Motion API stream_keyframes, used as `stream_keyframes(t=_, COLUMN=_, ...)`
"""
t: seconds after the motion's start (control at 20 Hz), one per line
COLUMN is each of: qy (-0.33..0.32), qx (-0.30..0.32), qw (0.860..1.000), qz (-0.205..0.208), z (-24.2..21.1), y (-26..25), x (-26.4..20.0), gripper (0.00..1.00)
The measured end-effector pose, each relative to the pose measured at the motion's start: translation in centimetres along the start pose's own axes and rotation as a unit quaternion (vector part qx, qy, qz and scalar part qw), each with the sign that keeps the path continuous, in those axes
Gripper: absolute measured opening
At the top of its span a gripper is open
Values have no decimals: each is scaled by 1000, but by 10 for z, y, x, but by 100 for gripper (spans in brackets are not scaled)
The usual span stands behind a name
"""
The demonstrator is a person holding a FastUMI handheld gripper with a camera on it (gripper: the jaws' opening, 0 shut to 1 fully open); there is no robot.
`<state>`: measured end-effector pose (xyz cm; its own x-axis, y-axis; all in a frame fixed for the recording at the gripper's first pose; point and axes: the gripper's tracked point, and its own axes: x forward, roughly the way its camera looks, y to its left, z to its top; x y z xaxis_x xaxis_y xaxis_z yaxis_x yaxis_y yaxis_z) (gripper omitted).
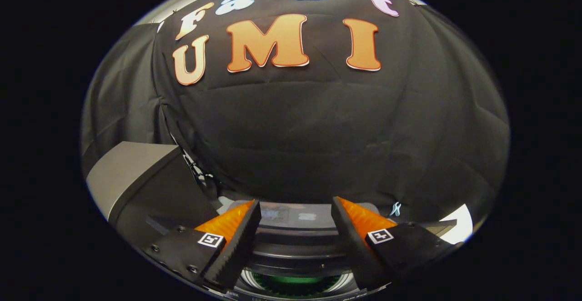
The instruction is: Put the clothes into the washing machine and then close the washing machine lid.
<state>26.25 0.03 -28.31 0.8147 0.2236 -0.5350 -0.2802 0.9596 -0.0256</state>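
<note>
- Washing machine (295, 246) just below and between the fingers; drum mouth (295, 283) showing green inside, contents too dim to tell
- Gripper (295, 214) spread apart, grasping nothing
- Probably between steps; clothes to fetch or lid to shut, can't tell which
- Grey box (132, 173) to one side, against the black cloth

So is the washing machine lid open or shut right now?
Open: the lid stands tilted up beside the open gripper, and the drum opening shows between the fingers, which hold nothing.
</note>
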Motion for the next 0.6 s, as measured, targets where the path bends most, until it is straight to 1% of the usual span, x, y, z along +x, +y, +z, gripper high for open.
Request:
stream_keyframes(t=0.15, qy=40, qx=-10, qw=999, qz=-6, z=-43, y=-5, x=-1, gripper=100)
stream_keyframes(t=0.25, qy=49, qx=-13, qw=999, qz=-5, z=-61, y=-4, x=-5, gripper=100)
stream_keyframes(t=0.45, qy=48, qx=-3, qw=999, qz=-4, z=-65, y=1, x=-11, gripper=100)
stream_keyframes(t=0.6, qy=23, qx=2, qw=1000, qz=-5, z=-47, y=3, x=-23, gripper=100)
